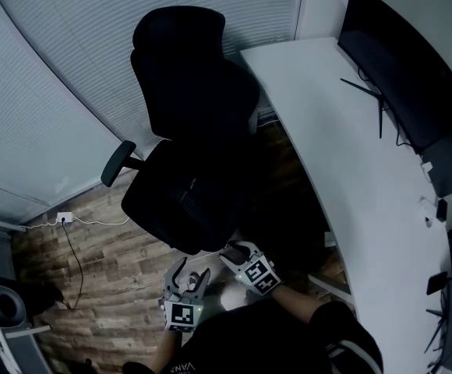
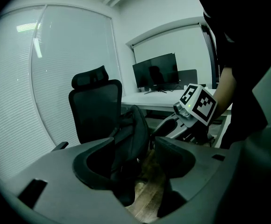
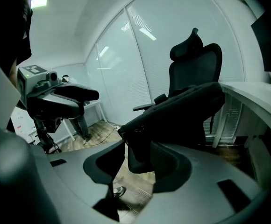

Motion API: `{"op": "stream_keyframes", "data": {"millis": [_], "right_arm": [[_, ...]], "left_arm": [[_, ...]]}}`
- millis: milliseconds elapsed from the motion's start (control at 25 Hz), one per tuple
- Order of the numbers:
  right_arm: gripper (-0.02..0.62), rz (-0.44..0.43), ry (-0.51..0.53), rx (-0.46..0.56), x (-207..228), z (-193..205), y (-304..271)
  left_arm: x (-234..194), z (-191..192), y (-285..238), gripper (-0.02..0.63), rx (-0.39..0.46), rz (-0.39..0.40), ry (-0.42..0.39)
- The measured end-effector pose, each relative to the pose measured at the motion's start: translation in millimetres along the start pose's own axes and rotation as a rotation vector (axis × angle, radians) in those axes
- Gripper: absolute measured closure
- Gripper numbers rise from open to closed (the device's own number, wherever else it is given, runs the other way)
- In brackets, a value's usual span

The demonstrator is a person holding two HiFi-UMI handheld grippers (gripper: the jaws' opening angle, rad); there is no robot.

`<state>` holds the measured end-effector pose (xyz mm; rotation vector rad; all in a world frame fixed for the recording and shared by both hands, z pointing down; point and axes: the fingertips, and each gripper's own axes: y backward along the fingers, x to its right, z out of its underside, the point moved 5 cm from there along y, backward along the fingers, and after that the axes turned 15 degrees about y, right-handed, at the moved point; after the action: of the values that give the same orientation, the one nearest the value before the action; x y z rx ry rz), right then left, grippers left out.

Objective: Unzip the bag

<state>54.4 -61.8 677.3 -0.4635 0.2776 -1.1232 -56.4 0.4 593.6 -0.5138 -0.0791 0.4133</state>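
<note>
A black bag [image 1: 185, 199] lies on the seat of a black office chair [image 1: 183, 68]. In the head view, both grippers hover low in front of the seat's near edge. My left gripper [image 1: 194, 276] is open and points at the bag [image 2: 131, 129], which stands beyond its jaws with its zip hard to make out. My right gripper [image 1: 231, 252] is open too, and a lower corner of the bag [image 3: 140, 136] shows in the gap between its jaws; I cannot tell whether it touches. Each gripper shows in the other's view: the right gripper [image 2: 169, 127] and the left gripper [image 3: 74, 94].
A long white desk [image 1: 343, 154] runs along the right with a dark monitor [image 1: 405, 61] on it. White blinds cover the windows behind the chair. A white cable and socket [image 1: 64, 218] lie on the wooden floor [image 1: 109, 263] at the left.
</note>
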Motion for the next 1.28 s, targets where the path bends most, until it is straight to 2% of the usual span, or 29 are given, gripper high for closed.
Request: {"op": "stream_keyframes", "data": {"millis": [240, 360, 520, 840, 1080, 1280], "right_arm": [[0.417, 0.012, -0.015, 0.034, -2, -6, -6], [0.455, 0.014, -0.017, 0.044, -1, -7, -6], [0.502, 0.018, -0.031, 0.037, -1, -6, -3], [0.514, -0.004, -0.107, 0.034, -2, -3, 10], [0.514, -0.033, -0.226, 0.058, 0, 0, 17], [0.517, -0.056, -0.230, 0.065, 3, -6, 19]], "left_arm": [[8, -1, -1, 0.339, 0.005, 0.021, 0.014], [7, 1, 2, 0.339, 0.008, 0.031, -0.014], [7, 6, 4, 0.339, -0.001, 0.025, -0.007], [13, 5, -6, 0.341, 0.001, 0.033, 0.022], [19, 5, -19, 0.341, 0.001, 0.074, -0.029], [14, 12, -34, 0.341, -0.067, 0.087, -0.108]]}}
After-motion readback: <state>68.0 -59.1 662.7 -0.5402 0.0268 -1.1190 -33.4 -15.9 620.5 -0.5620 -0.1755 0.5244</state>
